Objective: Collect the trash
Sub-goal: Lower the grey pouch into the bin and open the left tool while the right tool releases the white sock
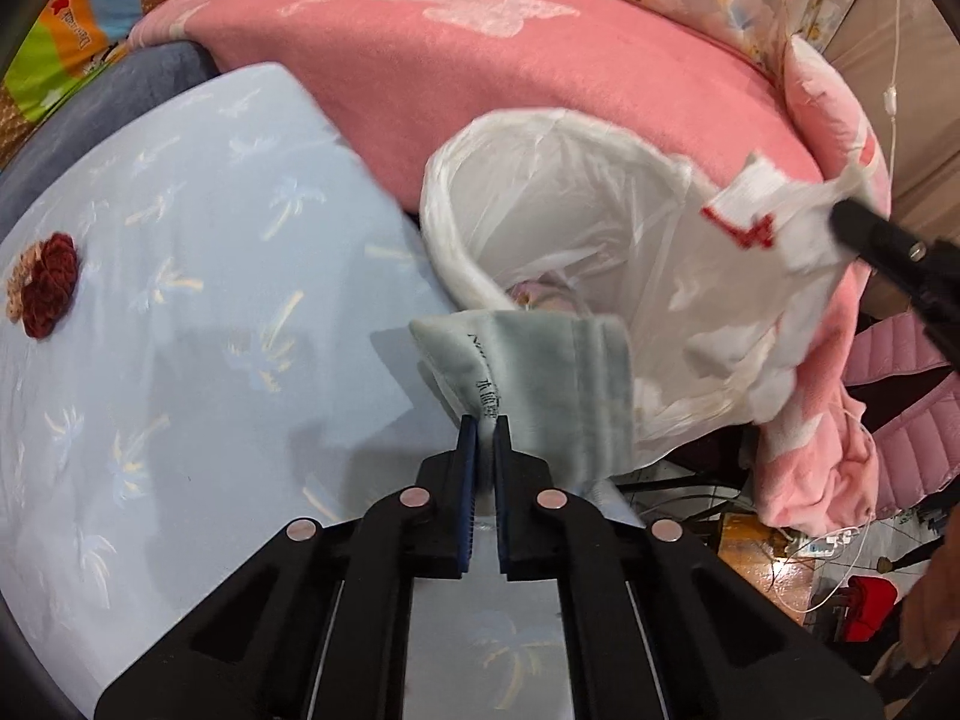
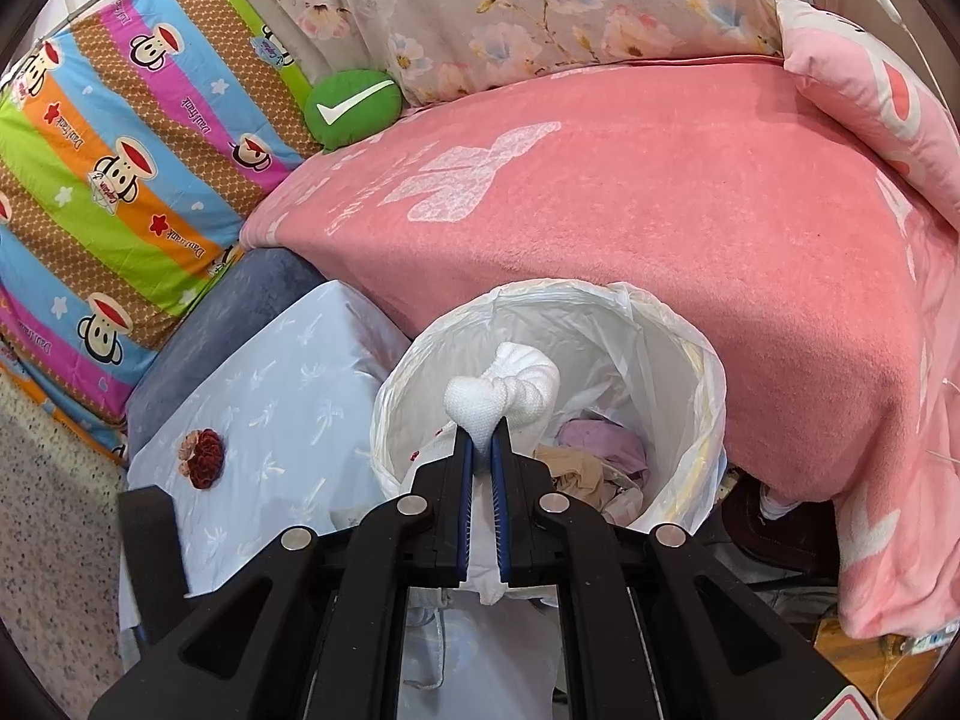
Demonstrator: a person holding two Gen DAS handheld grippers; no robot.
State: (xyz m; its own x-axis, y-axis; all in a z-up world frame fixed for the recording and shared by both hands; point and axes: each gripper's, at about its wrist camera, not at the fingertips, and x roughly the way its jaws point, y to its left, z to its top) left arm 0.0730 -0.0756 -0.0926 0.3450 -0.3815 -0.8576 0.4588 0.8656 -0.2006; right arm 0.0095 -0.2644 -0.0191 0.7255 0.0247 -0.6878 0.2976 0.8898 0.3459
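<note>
A bin lined with a white plastic bag (image 1: 480, 138) stands between a light-blue covered table and a pink bed. My left gripper (image 1: 485, 420) is shut on a pale grey-green cloth piece with printed text (image 1: 558, 372), held at the table's edge beside the bin's near rim. My right gripper (image 2: 482, 429) is shut on a knotted white knit cloth (image 2: 510, 384) and holds it above the bin's (image 2: 690, 348) opening. In the left wrist view that white cloth (image 1: 774, 216) shows red markings, with the right gripper's black finger (image 1: 858, 219) on it. Crumpled pieces (image 2: 600, 456) lie inside the bin.
A dark red crocheted flower (image 1: 48, 282) lies on the light-blue tablecloth (image 1: 180, 240). The pink blanket (image 2: 660, 210) covers the bed behind the bin, with a pink pillow (image 2: 870, 90) at right. Cables and a pink cloth hang over the floor at right (image 1: 810, 480).
</note>
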